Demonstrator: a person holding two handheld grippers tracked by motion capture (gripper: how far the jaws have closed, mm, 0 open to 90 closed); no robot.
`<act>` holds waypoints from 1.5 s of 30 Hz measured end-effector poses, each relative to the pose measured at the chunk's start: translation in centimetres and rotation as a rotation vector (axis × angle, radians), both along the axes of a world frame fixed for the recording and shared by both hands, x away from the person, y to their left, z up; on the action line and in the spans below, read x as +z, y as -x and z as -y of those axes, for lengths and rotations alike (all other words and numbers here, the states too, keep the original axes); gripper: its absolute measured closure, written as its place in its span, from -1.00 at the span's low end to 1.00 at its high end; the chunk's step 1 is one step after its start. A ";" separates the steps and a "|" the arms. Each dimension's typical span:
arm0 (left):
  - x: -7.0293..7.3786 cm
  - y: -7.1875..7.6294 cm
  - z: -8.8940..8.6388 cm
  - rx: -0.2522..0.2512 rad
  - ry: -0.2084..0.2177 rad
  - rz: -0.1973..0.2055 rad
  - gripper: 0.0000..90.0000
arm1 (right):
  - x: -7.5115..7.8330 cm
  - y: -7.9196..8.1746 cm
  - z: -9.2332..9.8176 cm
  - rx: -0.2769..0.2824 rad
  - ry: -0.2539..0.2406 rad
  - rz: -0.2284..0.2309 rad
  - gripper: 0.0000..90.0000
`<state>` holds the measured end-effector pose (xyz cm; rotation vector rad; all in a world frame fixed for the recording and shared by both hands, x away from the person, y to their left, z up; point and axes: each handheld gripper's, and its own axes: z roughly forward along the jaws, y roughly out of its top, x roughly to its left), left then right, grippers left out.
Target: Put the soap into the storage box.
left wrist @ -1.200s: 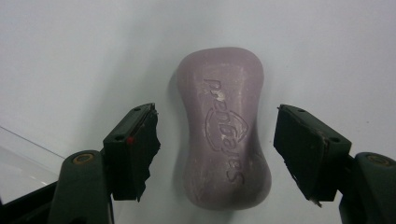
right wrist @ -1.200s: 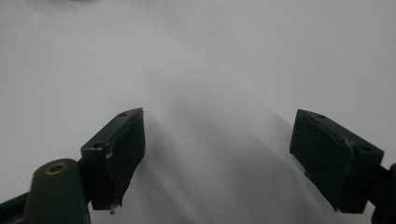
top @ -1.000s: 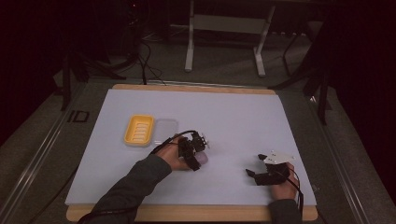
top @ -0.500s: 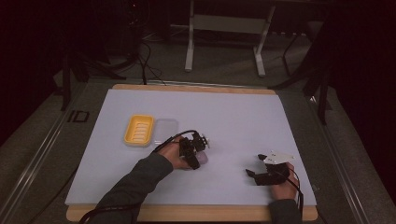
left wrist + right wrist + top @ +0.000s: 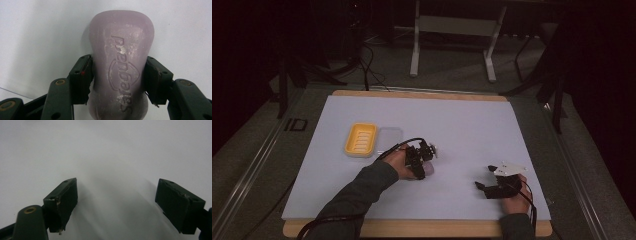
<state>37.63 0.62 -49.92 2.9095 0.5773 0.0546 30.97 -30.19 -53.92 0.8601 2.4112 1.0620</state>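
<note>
While lying flat on white table [image 5: 37,30], pale purple soap bar [image 5: 121,57] pinched mid-length between just-closing left gripper [image 5: 117,75] pads; right gripper [image 5: 116,202] spread wide.

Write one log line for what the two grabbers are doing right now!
left gripper: jaws just closed onto soap bar | right gripper: open, nothing between | soap dish: empty

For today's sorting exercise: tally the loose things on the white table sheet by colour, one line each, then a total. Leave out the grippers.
Yellow: 1, the soap dish
Clear: 1, the lid beside the dish
Pale purple: 1, the soap bar, pressed between the left gripper pads
Total: 3
</note>
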 end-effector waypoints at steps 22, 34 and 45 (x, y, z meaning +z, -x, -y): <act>0.7 -0.3 -0.2 -0.013 -0.035 0.007 0.10 | 0.0 0.0 -0.1 0.005 0.007 0.002 -0.60; 1.7 -0.7 -0.8 0.008 -0.011 0.025 0.10 | 0.0 0.0 -0.1 0.004 0.011 0.001 -0.60; 2.3 -1.3 -2.1 0.037 -0.004 0.023 0.10 | 0.0 0.0 -0.1 0.006 0.013 0.002 -0.60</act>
